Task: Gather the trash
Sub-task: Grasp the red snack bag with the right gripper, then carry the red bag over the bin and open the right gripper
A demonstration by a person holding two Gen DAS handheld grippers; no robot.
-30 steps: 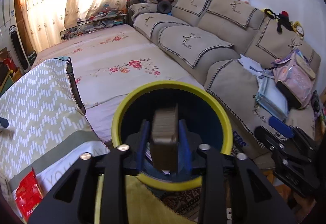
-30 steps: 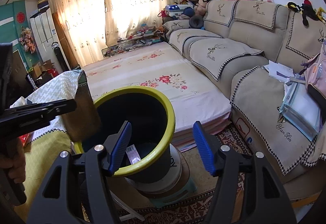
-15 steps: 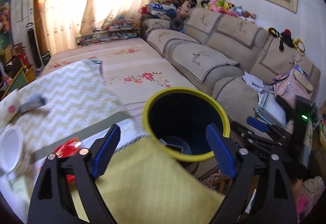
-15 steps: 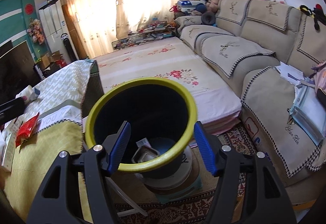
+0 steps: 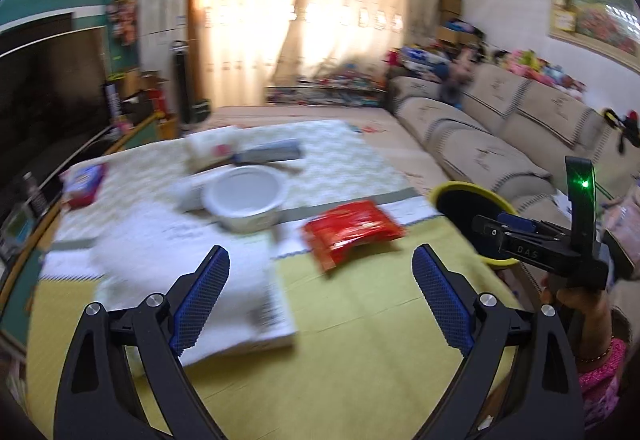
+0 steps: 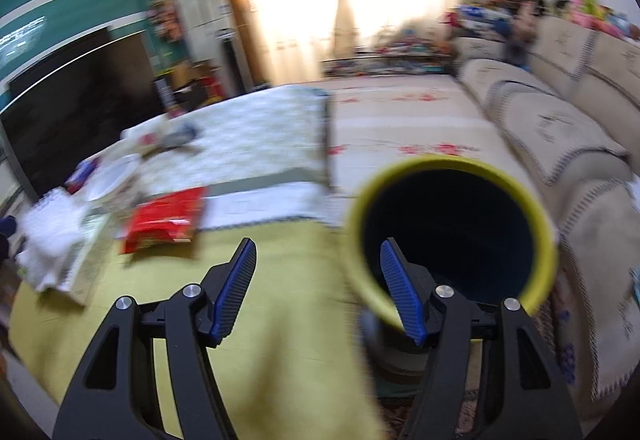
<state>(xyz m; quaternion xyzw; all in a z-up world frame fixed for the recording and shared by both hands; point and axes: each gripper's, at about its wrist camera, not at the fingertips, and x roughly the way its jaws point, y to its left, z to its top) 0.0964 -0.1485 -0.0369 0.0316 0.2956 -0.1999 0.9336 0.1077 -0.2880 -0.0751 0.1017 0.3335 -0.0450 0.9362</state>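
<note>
From the left wrist view, the left gripper (image 5: 320, 292) hangs over the yellow-green cloth at the near end of the table (image 5: 360, 352), its jaws spread wide and holding nothing. Straight ahead of it lies the red snack wrapper (image 5: 352, 232), flat and crinkled, partly on the yellow cloth and partly on the white strip beyond; just behind and to the left of it sits a white bowl (image 5: 246, 202), and nearer the gripper a sheet of white paper (image 5: 192, 296) is spread across the cloth. The yellow-rimmed bin (image 5: 468, 196) stands off the table's right edge, half hidden by the right gripper (image 5: 520, 232) held out there. I'd judge the wrapper to be the next piece of trash, and it looks thin and slippery, so the jaws would do well to come down low across its raised, puckered edge, not its flat middle, and close firmly before lifting. From the right wrist view, the right gripper's jaws are also parted and empty, one of them over the cloth, the other over the bin's dark mouth (image 6: 452, 228). The wrapper shows to the left on the table, well apart from this gripper. Everything here is blurred, so whatever lies inside the bin cannot be made out. The carry to the bin looks short; clearing the rim before letting go should keep the wrapper from catching on it.
</note>
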